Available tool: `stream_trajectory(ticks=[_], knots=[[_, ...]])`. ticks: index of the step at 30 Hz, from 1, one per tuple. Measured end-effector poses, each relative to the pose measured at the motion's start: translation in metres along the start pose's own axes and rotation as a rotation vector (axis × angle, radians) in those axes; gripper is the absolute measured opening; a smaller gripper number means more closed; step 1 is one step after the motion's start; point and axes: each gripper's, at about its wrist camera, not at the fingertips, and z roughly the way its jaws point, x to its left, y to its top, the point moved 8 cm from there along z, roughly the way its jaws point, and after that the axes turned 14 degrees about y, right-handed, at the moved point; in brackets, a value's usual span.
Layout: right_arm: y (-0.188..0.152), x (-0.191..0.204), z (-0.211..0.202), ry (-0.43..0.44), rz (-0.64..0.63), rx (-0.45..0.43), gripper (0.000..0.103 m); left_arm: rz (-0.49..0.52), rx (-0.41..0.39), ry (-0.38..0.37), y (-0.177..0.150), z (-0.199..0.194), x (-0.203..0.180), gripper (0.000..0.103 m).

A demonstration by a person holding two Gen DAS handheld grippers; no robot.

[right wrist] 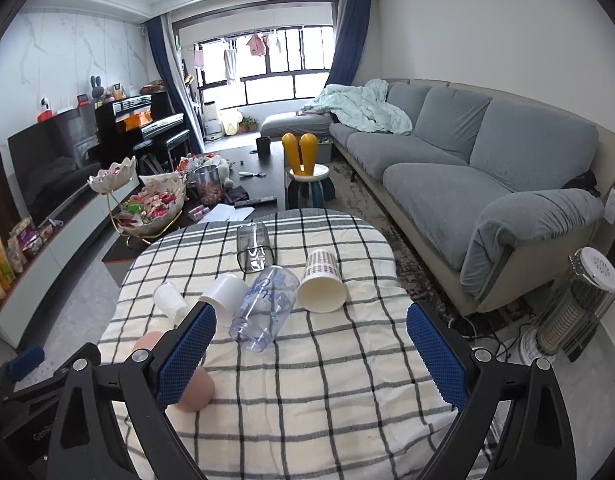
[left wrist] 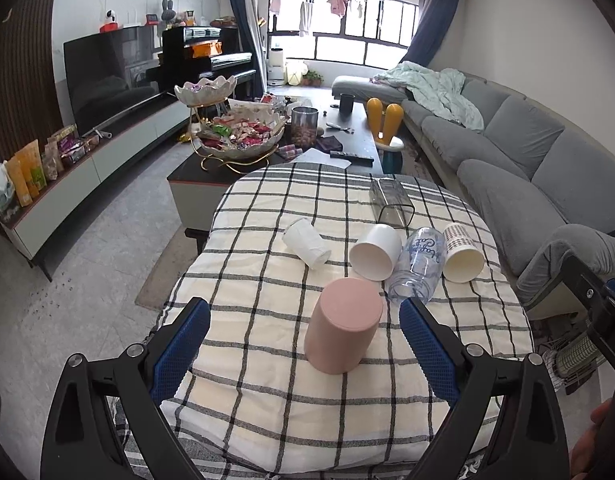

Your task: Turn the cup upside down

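Between the wide-open left jaws, the pink cup point(left wrist: 343, 324) stands base-up, looking light, stiff and smooth, best gripped mid-wall; right jaws wide, empty.

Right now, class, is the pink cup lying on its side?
No: the pink cup stands upside down on the checked cloth, closed base up, between the open left claw.

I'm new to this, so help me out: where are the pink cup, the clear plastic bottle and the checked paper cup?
pink cup point(left wrist: 345, 326), left wrist view, side wall
clear plastic bottle point(right wrist: 263, 304), right wrist view, body
checked paper cup point(right wrist: 322, 267), right wrist view, patterned side
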Motion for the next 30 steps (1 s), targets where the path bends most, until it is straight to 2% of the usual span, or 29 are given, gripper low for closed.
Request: stream_trajectory(ticks=[30], knots=[[-0.0021, 0.0049, 0.0002, 0.003, -0.001, 0.000, 0.097, 0.000, 0.001, -0.011, 0.0023, -0.0027, -0.0031, 0.097]])
